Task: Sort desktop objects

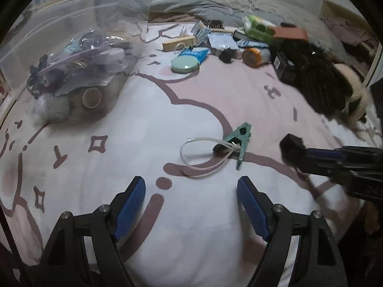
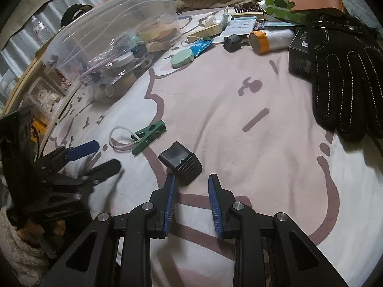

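A green clothes peg [image 1: 238, 141] with a white loop cord [image 1: 203, 153] lies on the pink-and-white bedspread [image 1: 143, 124], just ahead of my left gripper [image 1: 191, 191], which is open and empty. In the right wrist view the peg [image 2: 149, 137] lies to the left. A black ribbed cap [image 2: 180, 163] lies just in front of my right gripper [image 2: 191, 184], at its left fingertip [image 2: 171, 186]; the jaws are apart and hold nothing. In the left wrist view the cap [image 1: 290, 146] shows at the tip of the right gripper. The left gripper [image 2: 95, 154] shows at the left.
A clear plastic bin [image 1: 71, 55] with several small items stands at the far left; it also shows in the right wrist view [image 2: 115, 35]. A black glove [image 2: 344, 79], a black box [image 2: 299, 55], an orange-capped bottle [image 2: 270, 39], a round green tin [image 2: 182, 57] and packets lie at the back.
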